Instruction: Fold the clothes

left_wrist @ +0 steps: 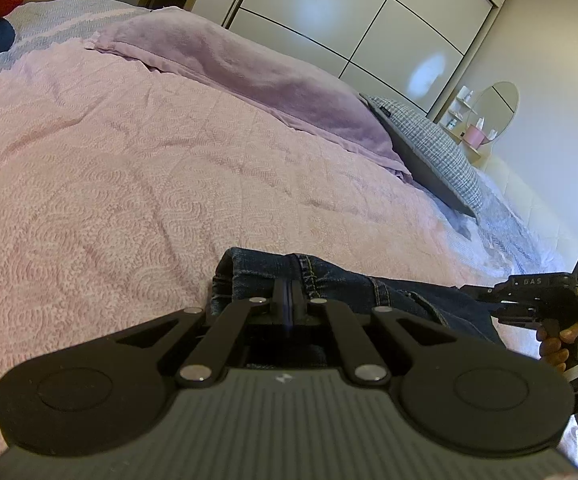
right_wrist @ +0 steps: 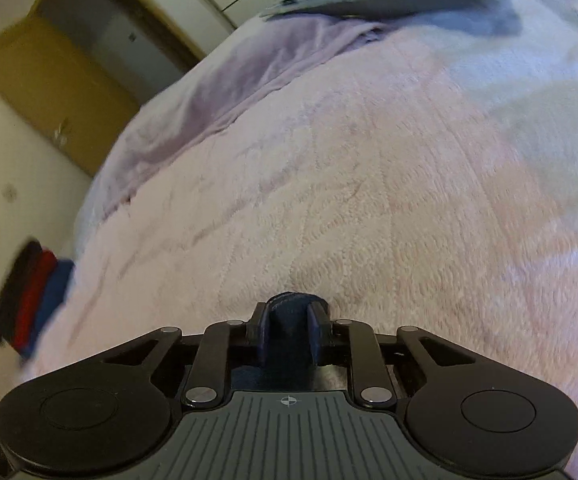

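Dark blue jeans [left_wrist: 341, 280] lie bunched on the pink bedspread [left_wrist: 129, 184], just ahead of my left gripper [left_wrist: 289, 294]. Its jaws are pressed together on the denim near a stitched seam. In the left wrist view the right gripper [left_wrist: 485, 300] reaches in from the right edge to the other end of the jeans, with a hand [left_wrist: 557, 340] on its handle. In the blurred right wrist view my right gripper [right_wrist: 289, 314] has a thick fold of the jeans [right_wrist: 289, 334] filling the gap between its fingers, which press on it from both sides.
A lilac blanket [left_wrist: 249, 76] and a grey checked pillow [left_wrist: 429, 144] lie further up the bed. Folded clothes [right_wrist: 29, 300] in dark, red and blue are stacked at the bed's edge. White wardrobe doors [left_wrist: 349, 12] and a round mirror [left_wrist: 497, 104] stand beyond.
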Tool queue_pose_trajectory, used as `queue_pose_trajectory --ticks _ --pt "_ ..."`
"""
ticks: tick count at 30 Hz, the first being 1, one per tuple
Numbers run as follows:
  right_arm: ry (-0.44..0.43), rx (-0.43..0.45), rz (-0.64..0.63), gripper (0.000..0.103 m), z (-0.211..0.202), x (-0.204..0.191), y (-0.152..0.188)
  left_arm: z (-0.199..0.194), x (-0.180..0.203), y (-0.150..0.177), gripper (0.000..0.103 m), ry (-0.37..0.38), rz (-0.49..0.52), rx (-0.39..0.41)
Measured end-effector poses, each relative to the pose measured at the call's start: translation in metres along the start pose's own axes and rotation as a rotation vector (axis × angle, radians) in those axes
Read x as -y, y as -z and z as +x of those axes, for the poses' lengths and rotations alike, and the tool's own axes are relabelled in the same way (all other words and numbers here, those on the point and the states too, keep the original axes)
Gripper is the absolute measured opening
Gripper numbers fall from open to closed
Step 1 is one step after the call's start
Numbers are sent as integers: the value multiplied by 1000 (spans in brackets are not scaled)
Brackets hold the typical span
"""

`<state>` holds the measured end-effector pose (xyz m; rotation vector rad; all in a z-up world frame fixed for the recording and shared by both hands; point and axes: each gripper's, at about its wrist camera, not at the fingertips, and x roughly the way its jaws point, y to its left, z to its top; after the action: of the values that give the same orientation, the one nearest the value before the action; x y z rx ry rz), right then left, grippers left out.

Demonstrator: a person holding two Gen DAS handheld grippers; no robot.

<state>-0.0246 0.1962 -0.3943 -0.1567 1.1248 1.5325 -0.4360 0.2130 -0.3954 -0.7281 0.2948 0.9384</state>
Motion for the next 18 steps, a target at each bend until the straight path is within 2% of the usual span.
queue_pose_trajectory --ticks 2,3,6,8,9,11,14,15,17,18 --pt "20 32 -28 15 -1 -7 1 0 0 0 3 -3 3 2" --pt "19 59 1 14 -3 -6 3 0 1 1 3 -5 4 3" --pt "-15 128 223 13 -2 17 15 2 2 1 3 -4 10 4" --pt "-63 156 479 13 4 44 30 3 4 1 3 -7 21 3" --pt "-76 166 560 13 6 50 36 4 5 1 3 -10 27 2" --pt "-80 181 621 15 8 52 42 5 4 1 3 -11 24 -1" --pt "-49 176 521 16 -7 47 28 4 -1 1 3 1 6 -3" --pt "-20 187 451 16 -15 42 23 3 -1 1 3 3 4 -3" --pt "67 239 222 17 -40 19 15 3 0 1 3 1 7 -1" --pt "34 236 152 17 -48 11 15 4 0 1 3 -1 9 0"
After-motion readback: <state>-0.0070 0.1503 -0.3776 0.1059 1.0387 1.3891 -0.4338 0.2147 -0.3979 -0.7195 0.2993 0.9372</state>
